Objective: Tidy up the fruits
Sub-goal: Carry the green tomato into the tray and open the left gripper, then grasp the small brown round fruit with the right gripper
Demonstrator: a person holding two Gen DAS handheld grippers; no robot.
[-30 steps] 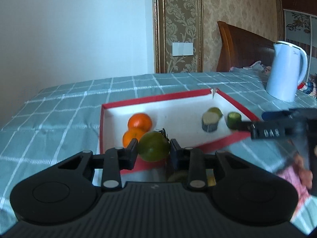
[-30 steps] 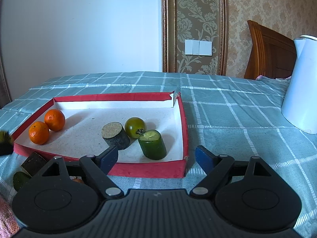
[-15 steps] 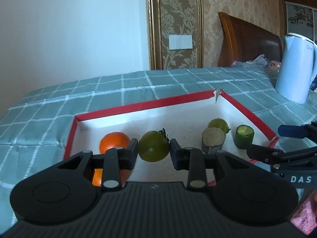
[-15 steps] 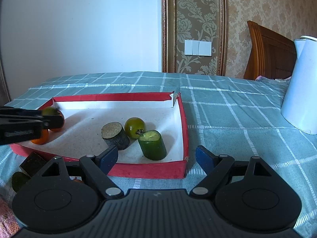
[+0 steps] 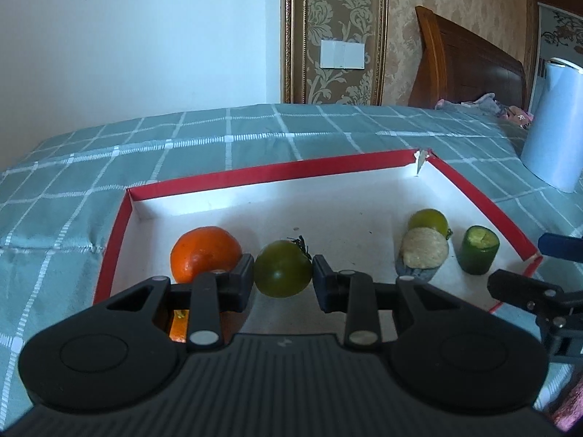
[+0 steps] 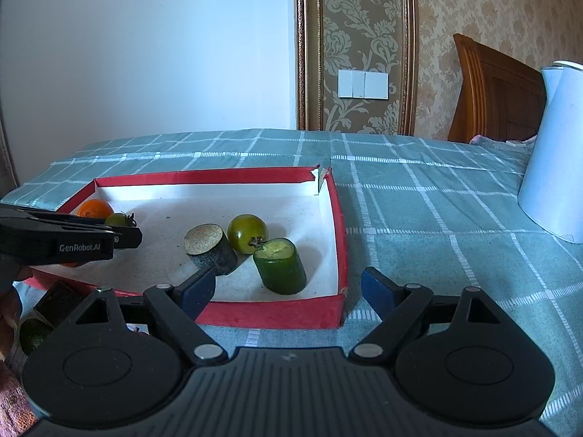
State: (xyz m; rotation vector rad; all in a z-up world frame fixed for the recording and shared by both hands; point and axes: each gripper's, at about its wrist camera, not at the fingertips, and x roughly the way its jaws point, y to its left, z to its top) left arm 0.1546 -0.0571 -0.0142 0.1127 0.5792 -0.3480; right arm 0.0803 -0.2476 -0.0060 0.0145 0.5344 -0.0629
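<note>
Tangerine (image 5: 204, 253) already in red tray (image 5: 116, 233), lower left. Left gripper (image 5: 282, 278) clamps green tomato (image 5: 282, 269) over tray, unreleased. Second tomato (image 5: 428, 220), cucumber stub (image 5: 477, 249) placed right. Right gripper (image 6: 288, 287) wide, empty; pieces (image 6: 54, 302) outside tray remain.

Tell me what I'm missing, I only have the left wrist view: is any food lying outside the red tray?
Observer: Yes. A dark chunk and a green piece lie on the checked cloth, just outside the tray's near left corner.
Operator: Is the right tool carrying anything? I only see its tips.
Observer: No. The right tool is open with nothing between its blue pads, and it is held by the tray's near right corner.
</note>
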